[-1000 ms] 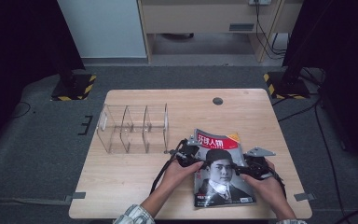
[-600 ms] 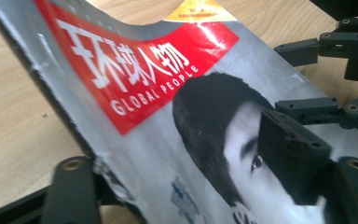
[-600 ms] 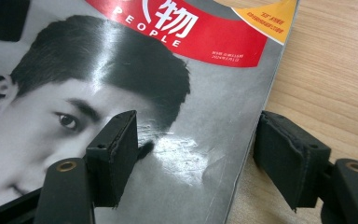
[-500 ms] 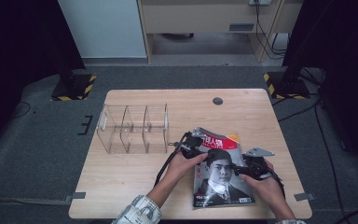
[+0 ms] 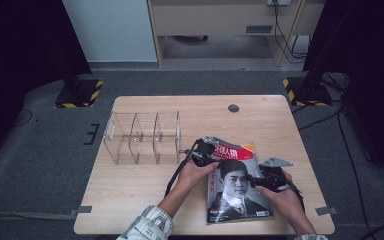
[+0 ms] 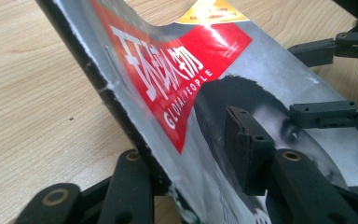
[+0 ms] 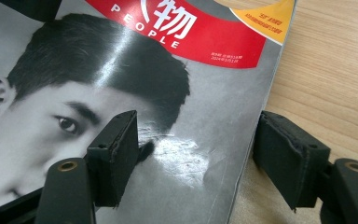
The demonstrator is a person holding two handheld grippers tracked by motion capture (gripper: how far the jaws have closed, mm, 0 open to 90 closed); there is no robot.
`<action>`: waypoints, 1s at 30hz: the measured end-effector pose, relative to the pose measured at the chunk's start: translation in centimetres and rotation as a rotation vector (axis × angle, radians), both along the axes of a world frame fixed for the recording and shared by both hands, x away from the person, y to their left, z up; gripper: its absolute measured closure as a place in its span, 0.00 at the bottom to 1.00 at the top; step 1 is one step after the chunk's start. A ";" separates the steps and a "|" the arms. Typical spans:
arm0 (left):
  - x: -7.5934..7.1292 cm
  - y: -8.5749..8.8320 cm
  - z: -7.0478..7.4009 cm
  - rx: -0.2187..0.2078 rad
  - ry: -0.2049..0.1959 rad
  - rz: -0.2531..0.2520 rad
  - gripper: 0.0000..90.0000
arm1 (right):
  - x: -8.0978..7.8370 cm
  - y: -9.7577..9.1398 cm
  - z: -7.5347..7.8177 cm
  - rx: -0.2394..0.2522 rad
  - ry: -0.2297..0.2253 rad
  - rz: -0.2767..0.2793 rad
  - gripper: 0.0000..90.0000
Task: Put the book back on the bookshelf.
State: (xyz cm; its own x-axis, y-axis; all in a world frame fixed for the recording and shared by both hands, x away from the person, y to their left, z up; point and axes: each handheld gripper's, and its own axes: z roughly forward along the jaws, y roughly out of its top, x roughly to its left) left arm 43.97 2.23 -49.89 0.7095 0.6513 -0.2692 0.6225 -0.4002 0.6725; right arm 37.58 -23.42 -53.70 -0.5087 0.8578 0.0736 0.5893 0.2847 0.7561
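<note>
The left gripper (image 5: 206,152) is closing, its jaws straddling the magazine's (image 5: 237,182) raised spine edge; the right gripper (image 5: 260,179) is resting apart across its opposite edge.

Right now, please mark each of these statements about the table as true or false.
1. The magazine lies inside the clear organizer. False: it is on the table, beside the organizer.
2. The left gripper has the magazine's spine edge between its jaws. True; they have just been closing.
3. The magazine's title band is blue. False: red.
4. The right gripper straddles the magazine's right edge. True.
5. The organizer holds books. False: empty.
</note>
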 end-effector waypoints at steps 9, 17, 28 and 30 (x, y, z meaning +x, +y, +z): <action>0.4 0.2 0.2 -0.031 0.021 -0.001 0.78 | 0.2 0.1 0.0 0.004 0.002 0.012 0.36; 0.2 -0.2 1.0 0.001 -0.002 -0.039 0.78 | 0.3 0.2 0.0 0.002 0.002 0.019 0.36; 1.0 -0.3 0.5 -0.041 -0.004 -0.022 0.66 | 0.5 0.5 0.0 0.001 -0.003 0.037 0.37; 1.2 -0.4 0.5 -0.043 -0.004 -0.031 0.67 | 0.5 0.5 0.0 0.001 -0.001 0.037 0.37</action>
